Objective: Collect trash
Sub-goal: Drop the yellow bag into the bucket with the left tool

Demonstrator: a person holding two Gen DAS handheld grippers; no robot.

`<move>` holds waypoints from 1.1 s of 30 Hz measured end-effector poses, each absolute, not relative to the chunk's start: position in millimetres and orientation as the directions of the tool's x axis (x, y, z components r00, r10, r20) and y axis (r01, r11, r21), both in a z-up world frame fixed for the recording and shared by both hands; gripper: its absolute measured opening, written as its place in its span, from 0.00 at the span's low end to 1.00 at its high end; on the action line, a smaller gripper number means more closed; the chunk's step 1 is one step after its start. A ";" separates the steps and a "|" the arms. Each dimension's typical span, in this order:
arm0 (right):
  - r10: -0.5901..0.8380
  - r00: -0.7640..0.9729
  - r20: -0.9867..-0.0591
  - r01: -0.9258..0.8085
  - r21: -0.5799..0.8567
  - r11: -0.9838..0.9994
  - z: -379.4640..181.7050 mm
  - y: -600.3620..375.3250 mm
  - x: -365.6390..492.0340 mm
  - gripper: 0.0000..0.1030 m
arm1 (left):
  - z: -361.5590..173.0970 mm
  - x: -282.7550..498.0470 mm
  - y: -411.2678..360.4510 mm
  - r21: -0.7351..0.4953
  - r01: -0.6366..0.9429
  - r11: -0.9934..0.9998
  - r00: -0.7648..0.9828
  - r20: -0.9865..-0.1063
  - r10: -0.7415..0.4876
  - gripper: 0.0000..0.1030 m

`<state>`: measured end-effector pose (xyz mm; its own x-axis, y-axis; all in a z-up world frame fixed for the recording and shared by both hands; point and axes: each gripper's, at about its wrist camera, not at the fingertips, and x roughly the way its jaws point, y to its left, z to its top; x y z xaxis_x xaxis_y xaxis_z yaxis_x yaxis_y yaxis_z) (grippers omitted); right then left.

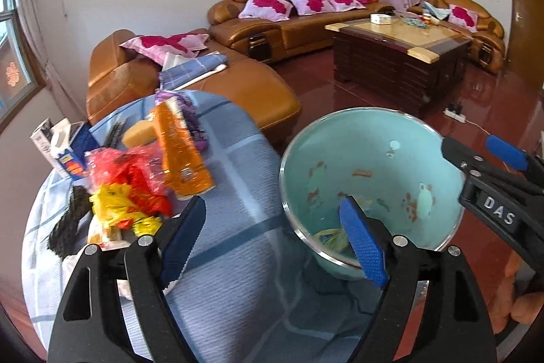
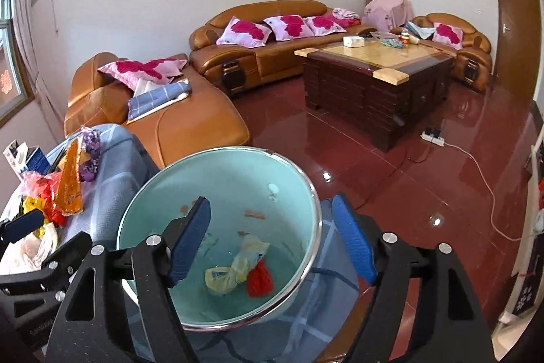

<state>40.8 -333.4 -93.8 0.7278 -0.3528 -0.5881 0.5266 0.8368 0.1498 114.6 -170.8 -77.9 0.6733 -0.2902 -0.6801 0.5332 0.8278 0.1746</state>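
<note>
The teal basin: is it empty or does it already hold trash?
Not empty. The teal basin holds a crumpled yellowish plastic bag and a red scrap at its bottom; most of the basin is bare.

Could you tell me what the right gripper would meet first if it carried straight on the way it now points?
Most likely the basin: the open right gripper aims down into it, toward the yellow wrapper and red scrap on the bottom, though depth is hard to judge.
</note>
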 end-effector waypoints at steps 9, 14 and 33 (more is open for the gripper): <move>-0.341 0.749 -0.568 0.475 0.102 0.874 -83.3 -305.8 47.7 0.72 | -74.6 123.6 -133.2 0.134 0.476 0.869 0.676 -0.688 -0.264 0.78; -0.348 0.771 -0.534 0.450 0.070 0.890 -71.3 -279.2 54.1 0.87 | -70.2 127.4 -110.0 0.138 0.437 0.889 0.698 -0.675 -0.238 0.78; -0.193 0.801 -0.567 0.247 0.019 0.969 -70.0 -176.8 105.9 0.85 | -74.3 154.8 26.9 0.105 0.205 0.973 0.720 -0.690 -0.078 0.77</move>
<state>105.9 -176.8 -70.0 0.8008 -0.1932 -0.5669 0.2474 0.9687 0.0193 154.8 26.9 -74.2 0.7201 -0.0776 -0.6895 0.2052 0.9731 0.1048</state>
